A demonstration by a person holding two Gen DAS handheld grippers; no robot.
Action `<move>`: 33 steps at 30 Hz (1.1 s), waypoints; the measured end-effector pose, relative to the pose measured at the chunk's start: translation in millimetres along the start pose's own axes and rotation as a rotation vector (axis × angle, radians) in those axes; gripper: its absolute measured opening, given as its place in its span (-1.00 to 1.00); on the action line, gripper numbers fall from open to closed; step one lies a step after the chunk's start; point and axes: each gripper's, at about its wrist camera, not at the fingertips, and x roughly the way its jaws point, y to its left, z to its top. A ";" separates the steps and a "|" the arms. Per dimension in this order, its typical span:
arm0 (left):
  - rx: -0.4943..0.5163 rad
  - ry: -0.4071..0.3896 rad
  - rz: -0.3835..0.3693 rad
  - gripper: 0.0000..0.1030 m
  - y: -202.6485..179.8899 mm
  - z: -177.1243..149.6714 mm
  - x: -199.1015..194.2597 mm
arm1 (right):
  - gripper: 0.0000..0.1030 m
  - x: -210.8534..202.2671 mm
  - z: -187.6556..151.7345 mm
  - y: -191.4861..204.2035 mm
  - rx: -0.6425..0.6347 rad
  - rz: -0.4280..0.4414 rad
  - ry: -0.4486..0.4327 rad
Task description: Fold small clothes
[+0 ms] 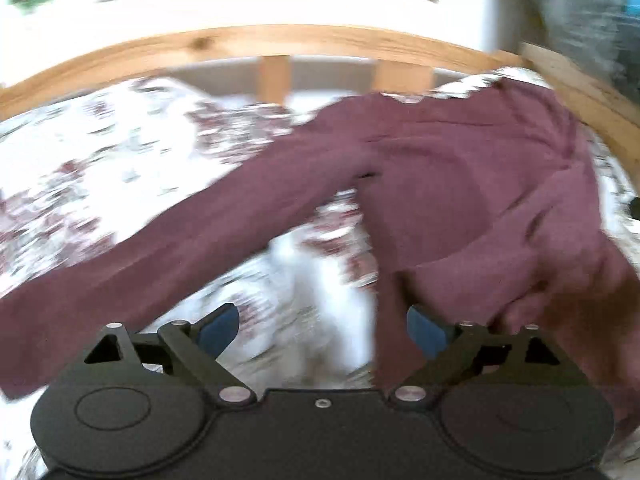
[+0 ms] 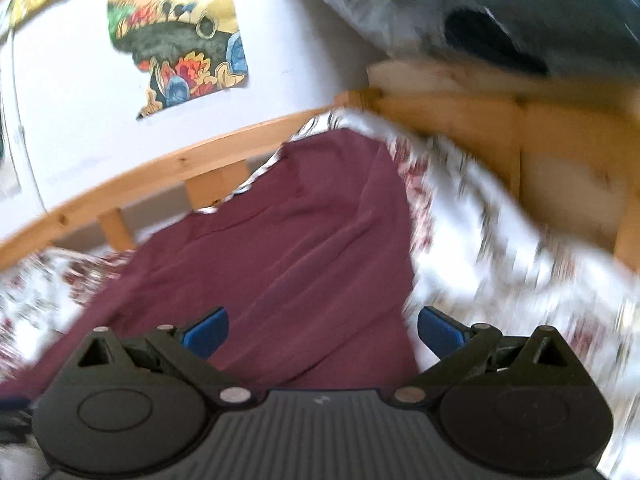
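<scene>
Both spread claws, left gripper (image 1: 322, 328) and right gripper (image 2: 322, 332), hover over maroon shirt (image 1: 460, 184), sleeve stretched leftward.

A bed (image 1: 248, 42) with a pale wooden frame of rails and short slats along the far side. Covered by a white bedspread (image 1: 100, 152) printed with dark red flowers, rumpled into folds toward the near edge. Spread directly on it, a maroon long-sleeved top (image 1: 460, 184), body toward the right corner, one sleeve stretched out to the left, lower hem bunched. In the right wrist view, the same top (image 2: 304, 248) flat on the bedspread (image 2: 500, 248).
</scene>
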 end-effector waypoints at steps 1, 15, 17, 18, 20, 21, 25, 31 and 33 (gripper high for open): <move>-0.034 0.004 0.042 0.79 10.8 -8.5 -3.8 | 1.00 -2.6 -5.8 5.1 -0.001 0.027 0.009; -0.710 -0.043 0.373 0.98 127.9 -45.1 -14.5 | 1.00 2.9 -56.1 30.5 -0.157 0.128 0.113; -0.774 -0.076 0.396 0.98 135.0 -46.9 -13.8 | 1.00 4.2 -59.2 26.7 -0.147 0.123 0.125; -0.802 -0.092 0.416 0.97 137.4 -45.3 -13.1 | 1.00 5.8 -60.5 25.3 -0.138 0.120 0.131; -0.831 -0.116 0.474 0.88 138.6 -40.4 -10.4 | 1.00 8.1 -61.3 23.9 -0.120 0.113 0.137; -0.835 -0.118 0.505 0.72 138.0 -37.5 -8.3 | 1.00 8.2 -61.4 22.7 -0.113 0.111 0.138; -0.836 -0.105 0.662 0.04 134.3 -31.0 -2.9 | 1.00 8.1 -61.6 20.0 -0.109 0.113 0.140; -0.821 -0.164 0.648 -0.85 132.4 -37.0 -18.9 | 1.00 7.5 -63.2 23.5 -0.103 0.118 0.150; -0.799 -0.195 0.640 -0.88 127.5 -32.8 -26.4 | 1.00 6.7 -63.2 24.7 -0.109 0.124 0.148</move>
